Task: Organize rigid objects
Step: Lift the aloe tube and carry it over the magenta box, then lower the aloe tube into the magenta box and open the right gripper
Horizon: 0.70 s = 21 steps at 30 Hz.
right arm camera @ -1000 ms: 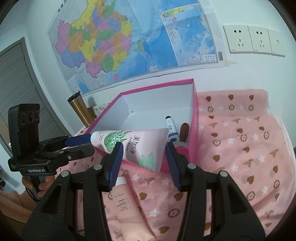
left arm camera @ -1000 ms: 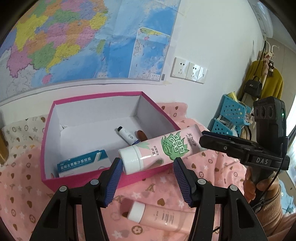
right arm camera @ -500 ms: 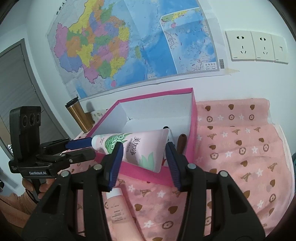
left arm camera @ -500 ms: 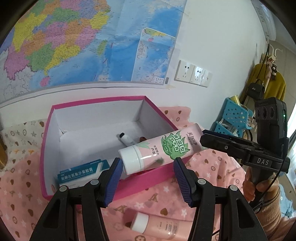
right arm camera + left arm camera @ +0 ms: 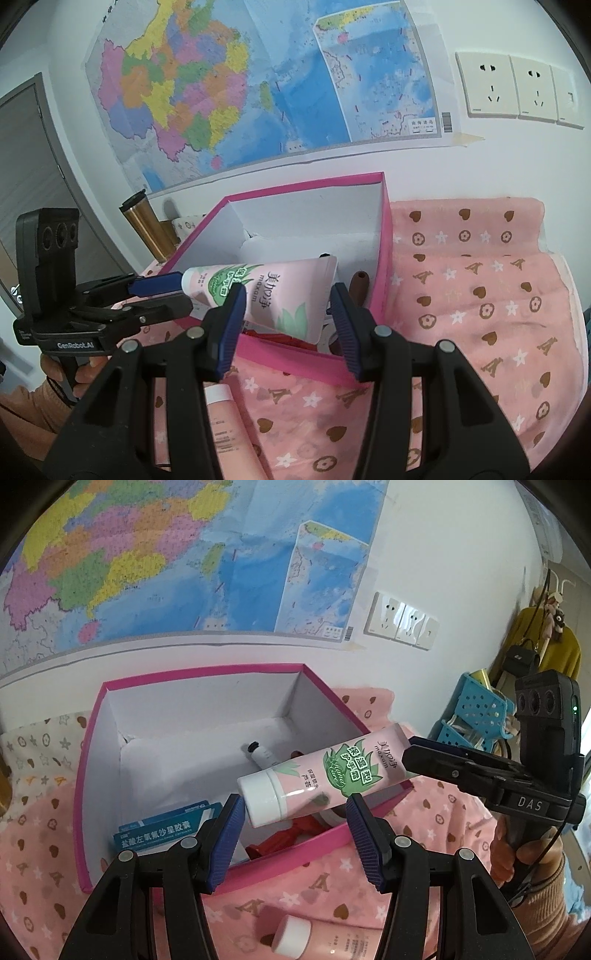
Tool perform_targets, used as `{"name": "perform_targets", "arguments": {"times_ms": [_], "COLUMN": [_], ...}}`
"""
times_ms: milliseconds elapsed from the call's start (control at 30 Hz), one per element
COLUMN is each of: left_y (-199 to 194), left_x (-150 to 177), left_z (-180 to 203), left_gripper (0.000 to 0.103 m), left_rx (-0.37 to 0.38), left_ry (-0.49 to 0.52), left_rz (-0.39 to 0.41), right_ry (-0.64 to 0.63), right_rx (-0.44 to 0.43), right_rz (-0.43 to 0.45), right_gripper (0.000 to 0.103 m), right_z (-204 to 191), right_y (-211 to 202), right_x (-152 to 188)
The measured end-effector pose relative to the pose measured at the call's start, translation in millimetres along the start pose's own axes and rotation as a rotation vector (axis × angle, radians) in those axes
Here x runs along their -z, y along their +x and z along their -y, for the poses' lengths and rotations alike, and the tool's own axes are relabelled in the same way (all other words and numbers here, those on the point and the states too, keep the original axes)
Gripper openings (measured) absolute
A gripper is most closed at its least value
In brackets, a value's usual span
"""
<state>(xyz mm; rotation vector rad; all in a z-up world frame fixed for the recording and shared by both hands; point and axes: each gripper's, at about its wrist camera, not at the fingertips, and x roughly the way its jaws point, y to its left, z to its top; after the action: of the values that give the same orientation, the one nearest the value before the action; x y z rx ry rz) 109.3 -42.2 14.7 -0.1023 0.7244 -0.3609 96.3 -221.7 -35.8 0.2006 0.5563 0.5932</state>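
Observation:
A pink tube with green leaf print and white cap (image 5: 325, 779) hangs over the open pink box (image 5: 192, 672). My right gripper (image 5: 286, 325) is shut on the tube's flat end (image 5: 291, 299); it shows from the side in the left wrist view (image 5: 410, 753). My left gripper (image 5: 295, 830) is open and empty, its blue pads either side of the tube's cap, apart from it. The box (image 5: 384, 258) holds a blue medicine carton (image 5: 159, 830), a small white tube (image 5: 262, 755), a red object (image 5: 291, 834) and a brown item (image 5: 360, 290).
A second pink tube with white cap (image 5: 314, 938) lies on the pink patterned cloth (image 5: 480, 314) in front of the box. A gold tumbler (image 5: 144, 225) stands left of the box. Blue baskets (image 5: 476, 716) sit at the right. The wall with a map is behind.
Both grippers have risen and moved forward, carrying the leaf-print tube further over the box interior. The red object inside the box has come into view.

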Motion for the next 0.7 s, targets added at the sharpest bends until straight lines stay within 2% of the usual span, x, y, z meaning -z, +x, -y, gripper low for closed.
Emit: {"name": "perform_targets", "arguments": {"times_ms": [700], "left_y": [25.1], "left_x": [-3.0], "left_z": [-10.0], "left_gripper": [0.057], "left_rx": [-0.009], "left_ry": [-0.019], "left_rz": [-0.053], "right_ry": [-0.002], "right_rx": [0.051], "right_rz": [-0.073], "right_gripper": [0.05], "right_z": [9.1], "right_y": [26.1], "right_x": [1.3]}}
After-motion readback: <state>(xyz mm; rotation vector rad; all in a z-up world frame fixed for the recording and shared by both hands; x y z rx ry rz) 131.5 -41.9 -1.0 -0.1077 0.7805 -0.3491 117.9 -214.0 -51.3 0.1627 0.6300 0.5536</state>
